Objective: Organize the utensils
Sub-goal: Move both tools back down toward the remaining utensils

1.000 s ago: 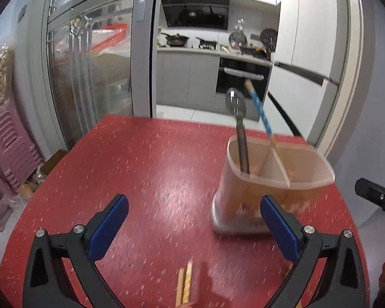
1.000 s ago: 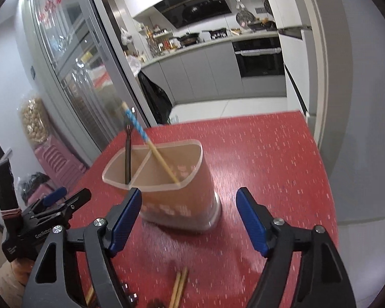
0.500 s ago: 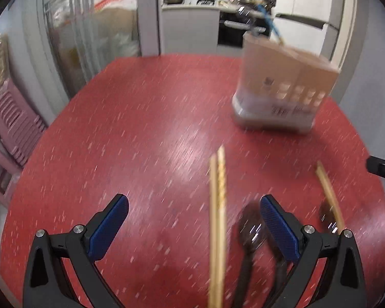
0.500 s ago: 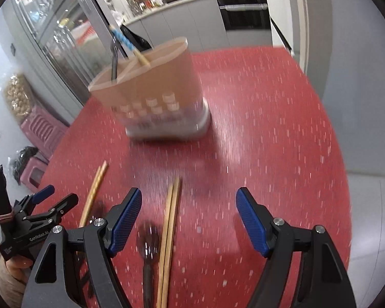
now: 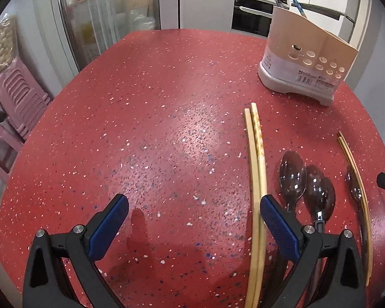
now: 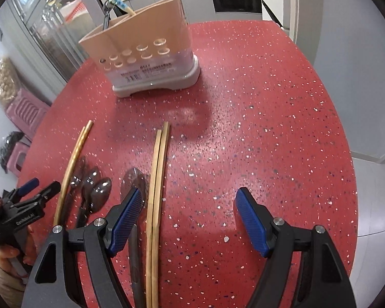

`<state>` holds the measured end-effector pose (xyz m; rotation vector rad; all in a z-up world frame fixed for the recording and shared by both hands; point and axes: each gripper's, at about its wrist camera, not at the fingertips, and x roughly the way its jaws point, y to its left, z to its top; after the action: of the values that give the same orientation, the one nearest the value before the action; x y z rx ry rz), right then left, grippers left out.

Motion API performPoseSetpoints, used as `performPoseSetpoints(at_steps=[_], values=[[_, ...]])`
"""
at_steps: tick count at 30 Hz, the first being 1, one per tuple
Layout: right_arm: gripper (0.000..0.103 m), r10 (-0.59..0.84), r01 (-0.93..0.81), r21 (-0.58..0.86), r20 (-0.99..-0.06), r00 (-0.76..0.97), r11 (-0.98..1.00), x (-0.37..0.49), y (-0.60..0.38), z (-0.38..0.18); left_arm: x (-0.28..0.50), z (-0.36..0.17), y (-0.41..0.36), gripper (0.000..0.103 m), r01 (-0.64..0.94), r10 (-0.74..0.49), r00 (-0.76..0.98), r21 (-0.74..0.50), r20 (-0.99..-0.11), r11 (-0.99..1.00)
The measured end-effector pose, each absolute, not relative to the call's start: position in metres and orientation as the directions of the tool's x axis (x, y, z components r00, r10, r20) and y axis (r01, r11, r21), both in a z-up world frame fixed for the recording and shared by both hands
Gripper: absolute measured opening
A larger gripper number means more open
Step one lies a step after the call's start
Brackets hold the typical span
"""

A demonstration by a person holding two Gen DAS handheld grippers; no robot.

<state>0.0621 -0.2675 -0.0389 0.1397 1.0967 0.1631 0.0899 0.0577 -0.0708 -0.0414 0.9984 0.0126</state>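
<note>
The utensils lie loose on the red speckled table (image 5: 146, 118), near its front edge. One pair of chopsticks (image 5: 256, 179) stretches lengthwise just left of the left gripper's right finger, two dark spoons (image 5: 305, 182) lie side by side just to the right of it, and farther right a second pair of chopsticks (image 5: 356, 179) lies over or against another spoon — I cannot tell which. From the right wrist view, a pair of chopsticks (image 6: 157, 179) runs between the right gripper's fingers, close to the left one, with a spoon (image 6: 133, 179) just beside it.

The holder (image 5: 305, 59), a beige divided caddy on a grey base, stands toward the far side, well apart from the loose pieces. It already has a spoon and a blue-patterned chopstick (image 6: 118, 1) upright in it.

A second ago both cameras looked level at the holder; now both are tipped down over the loose utensils, which fill the foreground. That suggests a pickup is about to begin. Nothing is held: the left gripper (image 5: 192, 220) and the right gripper (image 6: 187, 215) both stand wide apart and empty.

A white label with a barcode (image 5: 305, 78) runs along the holder's lower wall; its small print is too fine to read. The left gripper's body, seen from the right wrist view, carries white lettering that I cannot make out reliably.
</note>
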Motion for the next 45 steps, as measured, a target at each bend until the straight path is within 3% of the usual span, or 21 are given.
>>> performPoseSetpoints(at_steps=[13, 21, 25, 35, 45], values=[[0.076, 0.084, -0.109, 0.042, -0.902, 0.423, 0.993, 0.062, -0.245, -0.055, 0.103, -0.075, 0.065, 0.103, -0.033, -0.035, 0.531, -0.062, -0.846, 0.998], [0.071, 0.087, -0.104, 0.047, -0.901, 0.425, 0.993, 0.060, -0.244, -0.054, 0.108, -0.076, 0.067, 0.103, -0.021, -0.046, 0.533, -0.068, -0.845, 0.997], [0.061, 0.113, -0.110, 0.073, -0.898, 0.424, 0.991, 0.058, -0.243, -0.053, 0.113, -0.075, 0.068, 0.103, -0.034, -0.035, 0.531, -0.062, -0.846, 0.998], [0.059, 0.026, -0.127, -0.034, -0.898, 0.439, 0.991, 0.054, -0.239, -0.055, 0.117, -0.078, 0.069, 0.103, -0.027, -0.046, 0.530, -0.070, -0.847, 0.997], [0.059, 0.040, -0.165, -0.031, -0.910, 0.412, 0.986, 0.068, -0.234, -0.056, 0.127, -0.075, 0.053, 0.103, 0.018, -0.064, 0.514, -0.064, -0.855, 0.998]])
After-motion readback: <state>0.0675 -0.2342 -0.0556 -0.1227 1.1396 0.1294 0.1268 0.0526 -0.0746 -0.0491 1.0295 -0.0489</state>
